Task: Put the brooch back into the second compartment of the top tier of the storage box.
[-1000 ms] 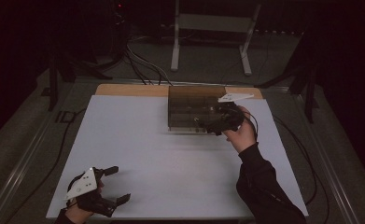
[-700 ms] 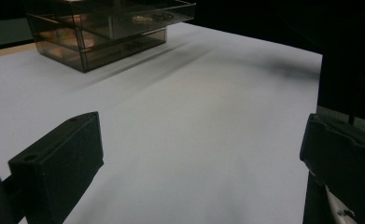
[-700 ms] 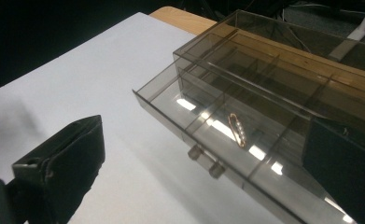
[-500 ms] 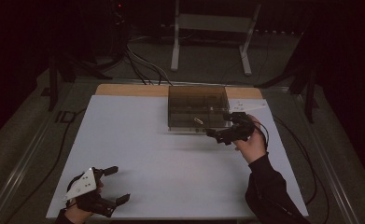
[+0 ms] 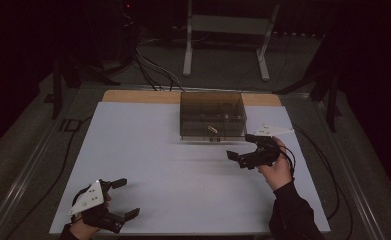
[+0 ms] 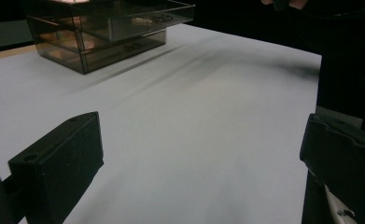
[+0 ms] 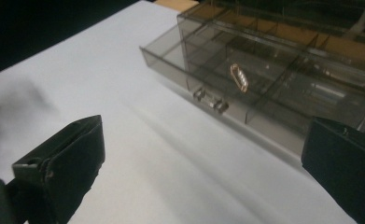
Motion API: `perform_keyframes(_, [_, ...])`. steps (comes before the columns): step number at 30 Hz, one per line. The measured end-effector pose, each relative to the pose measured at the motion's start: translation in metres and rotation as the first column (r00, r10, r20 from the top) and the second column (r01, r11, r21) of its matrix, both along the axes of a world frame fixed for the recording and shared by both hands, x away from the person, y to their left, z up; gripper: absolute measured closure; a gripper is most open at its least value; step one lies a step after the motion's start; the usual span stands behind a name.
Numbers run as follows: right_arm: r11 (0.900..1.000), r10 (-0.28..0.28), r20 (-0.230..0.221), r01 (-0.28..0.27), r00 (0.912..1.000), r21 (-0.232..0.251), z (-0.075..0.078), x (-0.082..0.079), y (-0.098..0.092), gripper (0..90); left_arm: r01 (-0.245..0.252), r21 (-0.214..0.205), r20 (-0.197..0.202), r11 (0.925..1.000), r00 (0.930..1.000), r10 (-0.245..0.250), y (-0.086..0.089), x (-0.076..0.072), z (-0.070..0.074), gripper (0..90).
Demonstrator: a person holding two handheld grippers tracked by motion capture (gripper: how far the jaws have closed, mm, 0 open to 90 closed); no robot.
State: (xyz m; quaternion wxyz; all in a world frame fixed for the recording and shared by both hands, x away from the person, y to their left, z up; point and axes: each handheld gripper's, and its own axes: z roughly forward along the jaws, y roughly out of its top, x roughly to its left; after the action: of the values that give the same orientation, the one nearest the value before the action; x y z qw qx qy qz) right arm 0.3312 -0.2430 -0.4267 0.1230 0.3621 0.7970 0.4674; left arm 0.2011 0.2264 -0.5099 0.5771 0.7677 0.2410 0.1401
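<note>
Claw number one, my right claw (image 5: pixel 245 153), hangs over the white-covered desk (image 5: pixel 183 170) near its right edge, jaws spread wide with nothing between them, just in front of the smoky transparent plastic drawer box (image 5: pixel 212 115). That box stands at the far edge of the desk, right of the middle. In the right gripper view its lower drawer (image 7: pixel 203 79) is pulled out a little, with two small clear knobs (image 7: pixel 211 100) on its front, and a small pale oval ring (image 7: pixel 239 77) lies in one of the compartments behind the front wall; I cannot tell exactly which. My right hand (image 5: pixel 275 167) grips the claw from behind, dark sleeve trailing to the near edge.

My left claw (image 5: pixel 125 198) sits low at the near left corner of the desk, jaws also wide apart and holding nothing, well apart from the box. Its grey three-cornered plate (image 5: pixel 89 196) faces up. I can read no writing, label or brand on the box or on either claw.
</note>
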Motion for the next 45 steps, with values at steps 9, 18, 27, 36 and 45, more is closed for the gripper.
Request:
perform_keyframes(9, [1.0,0.002,-0.012,-0.002,0.9999,0.005,-0.021,-0.017,-0.007,0.0,0.004,-0.001,0.001,1.0,1.0,-0.004,0.0,0.0,0.0,0.5])
perform_keyframes(18, [0.9999,0.005,-0.022,-0.005,0.9997,0.012,-0.048,-0.029,-0.019,0.0,0.004,-0.001,0.001,1.0,1.0,-0.004,0.0,0.0,0.0,0.5])
perform_keyframes(27, [0.9997,0.023,-0.022,-0.023,0.9995,0.011,-0.069,-0.042,-0.032,0.0,0.007,0.001,0.0,1.0,1.0,-0.007,-0.001,0.0,0.0,0.5])
perform_keyframes(36, [0.9996,0.025,-0.038,-0.026,0.9989,-0.009,-0.088,-0.054,-0.045,0.0,0.01,0.0,-0.002,1.0,0.9999,-0.01,-0.001,0.0,0.0,0.5])
perform_keyframes(45, [0.9996,-0.007,-0.049,0.006,0.9988,-0.028,-0.095,-0.067,-0.061,0.0,0.008,-0.004,-0.001,1.0,1.0,-0.008,0.0,0.0,0.0,0.5])
